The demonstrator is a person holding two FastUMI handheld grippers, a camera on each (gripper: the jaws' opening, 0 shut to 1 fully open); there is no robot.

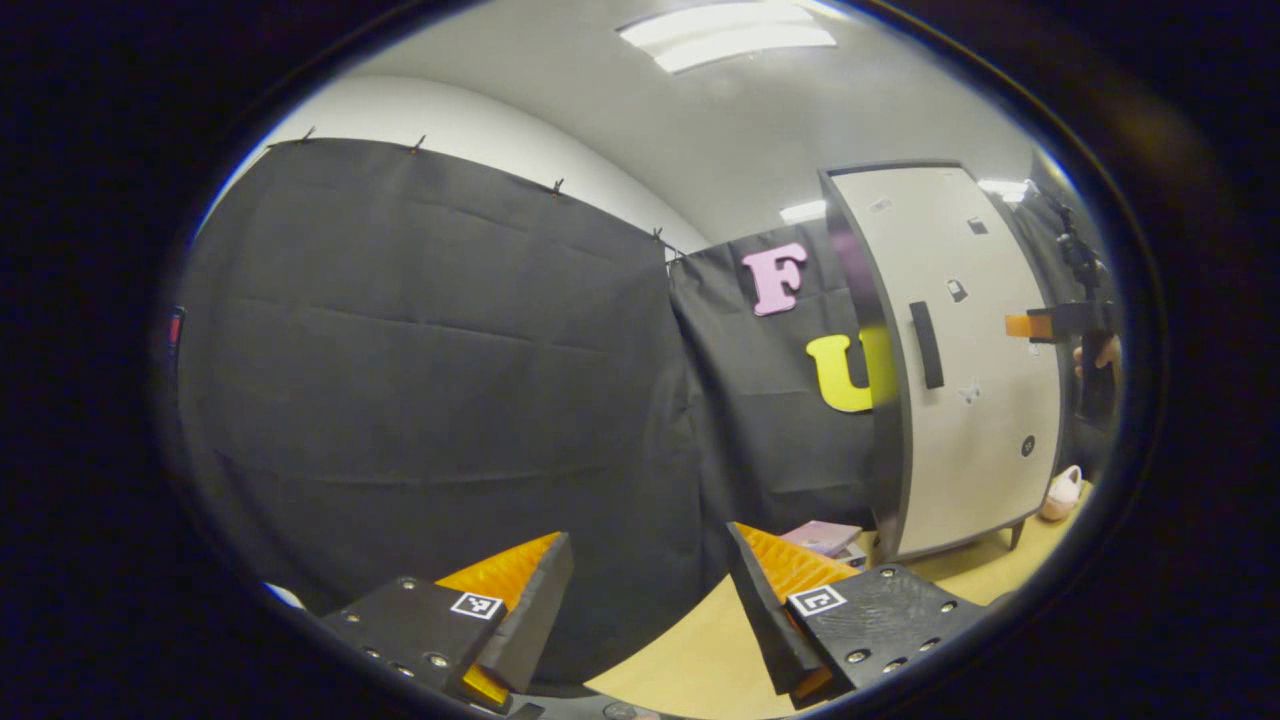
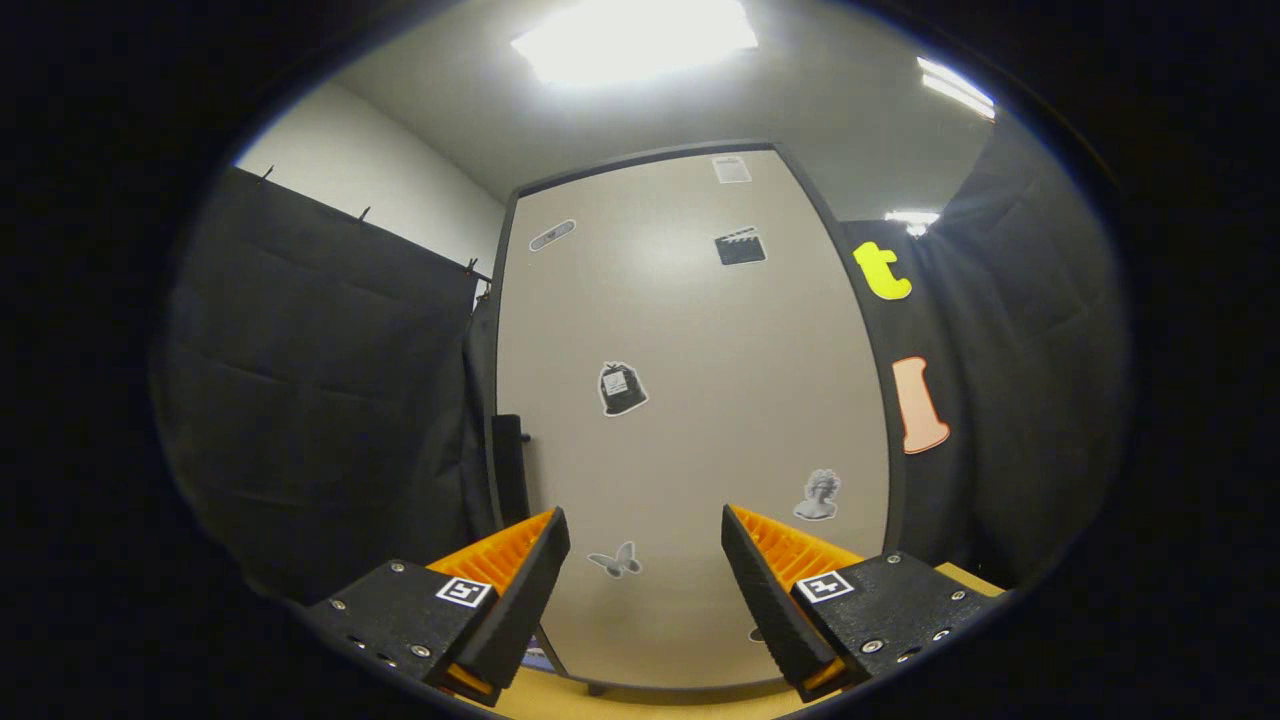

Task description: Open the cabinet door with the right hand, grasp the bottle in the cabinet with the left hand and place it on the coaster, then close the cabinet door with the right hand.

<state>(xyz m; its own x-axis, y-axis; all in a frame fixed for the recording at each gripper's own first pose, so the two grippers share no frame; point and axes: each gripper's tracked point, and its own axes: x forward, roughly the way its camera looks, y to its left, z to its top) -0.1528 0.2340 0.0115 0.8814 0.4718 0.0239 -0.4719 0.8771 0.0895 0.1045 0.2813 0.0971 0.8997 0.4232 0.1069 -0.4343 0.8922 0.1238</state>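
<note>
In the left gripper view, the left gripper [image 1: 650, 600] sits at the bottom of the frame with its jaws spread wide and nothing between them, above the light wooden table [image 1: 700, 660]. Just past the right-hand finger lies a small flat pink box [image 1: 822, 536]. Farther back at right stands the tall cream cabinet door with a dark frame [image 1: 965, 360], shut, its black vertical bar handle [image 1: 927, 345] near its left edge. A small pink bag-shaped object [image 1: 1062, 494] rests on the table at the cabinet's lower right. At the far right edge, the right gripper [image 1: 1035, 325] is held level against the door by a hand [image 1: 1098, 358].

In the right gripper view, the right gripper [image 2: 645, 585] has its jaws wide apart and empty, facing the sticker-dotted door [image 2: 690, 400], whose handle [image 2: 510, 468] stands at lower left.
</note>
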